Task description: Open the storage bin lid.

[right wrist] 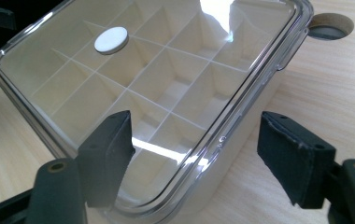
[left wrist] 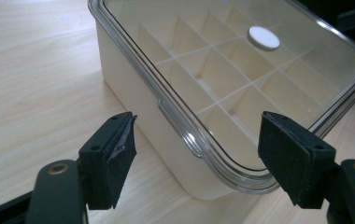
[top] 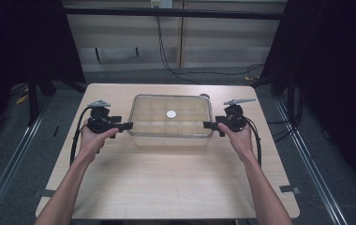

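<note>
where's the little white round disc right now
The small white round disc sits on the clear plastic lid of the divided box, near its middle in the high view, between the left claw and right claw.

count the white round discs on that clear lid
1. The white disc sits on the clear lid of the divided box, near the lid's middle toward the far side, between the left gripper and right gripper, whose jaws are open.

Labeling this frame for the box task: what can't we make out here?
- Box near corner: left gripper view, hidden behind the right jaw.
- Box bottom corner: right gripper view, cut off by the frame edge.
- Table hole depth: right gripper view, partly behind the lid rim.
- White disc: whether knob or sticker, too small.
</note>
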`<action>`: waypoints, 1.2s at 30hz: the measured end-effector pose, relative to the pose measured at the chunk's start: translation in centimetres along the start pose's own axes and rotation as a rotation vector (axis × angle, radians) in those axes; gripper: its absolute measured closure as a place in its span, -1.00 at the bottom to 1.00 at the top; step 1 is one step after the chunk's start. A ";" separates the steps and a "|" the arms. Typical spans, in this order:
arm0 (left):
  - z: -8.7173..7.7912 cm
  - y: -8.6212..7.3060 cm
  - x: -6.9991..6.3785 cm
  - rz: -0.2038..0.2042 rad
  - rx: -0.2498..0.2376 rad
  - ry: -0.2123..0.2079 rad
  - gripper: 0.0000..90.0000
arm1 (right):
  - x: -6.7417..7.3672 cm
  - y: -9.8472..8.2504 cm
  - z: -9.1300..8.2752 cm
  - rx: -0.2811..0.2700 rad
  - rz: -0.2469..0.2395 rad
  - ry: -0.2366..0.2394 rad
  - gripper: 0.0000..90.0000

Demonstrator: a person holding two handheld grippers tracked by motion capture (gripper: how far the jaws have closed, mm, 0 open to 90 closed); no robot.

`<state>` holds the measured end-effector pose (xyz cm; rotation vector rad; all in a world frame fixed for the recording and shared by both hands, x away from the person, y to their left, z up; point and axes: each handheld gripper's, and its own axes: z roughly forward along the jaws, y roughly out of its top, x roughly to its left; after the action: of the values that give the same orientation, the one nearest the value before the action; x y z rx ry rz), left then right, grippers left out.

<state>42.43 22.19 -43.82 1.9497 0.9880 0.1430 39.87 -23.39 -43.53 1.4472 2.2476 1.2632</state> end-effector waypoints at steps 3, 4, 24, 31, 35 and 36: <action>0.6 -0.2 0.1 -0.003 0.014 -0.002 -0.40 | 0.0 0.0 0.3 0.003 0.007 0.006 -0.42; 0.8 -0.2 0.2 -0.001 0.020 0.002 -0.41 | -0.1 0.0 0.3 0.006 0.005 0.004 -0.43; 2.5 0.7 -0.3 -0.011 0.069 -0.057 -0.38 | 0.1 -0.4 1.2 0.032 0.013 0.031 -0.56; 2.9 0.7 -0.4 -0.029 0.082 -0.076 -0.47 | 0.0 -0.3 2.0 0.045 0.035 0.053 -0.60; 3.1 1.0 -0.2 -0.019 0.107 -0.094 -0.50 | 0.2 -0.1 2.3 0.053 0.033 0.050 -0.63; 3.1 1.0 -0.2 -0.019 0.107 -0.094 -0.50 | 0.2 -0.1 2.3 0.053 0.033 0.050 -0.63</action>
<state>44.32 19.73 -44.77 2.0242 0.9687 -0.0120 40.93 -21.94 -44.99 1.4935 2.3146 1.2728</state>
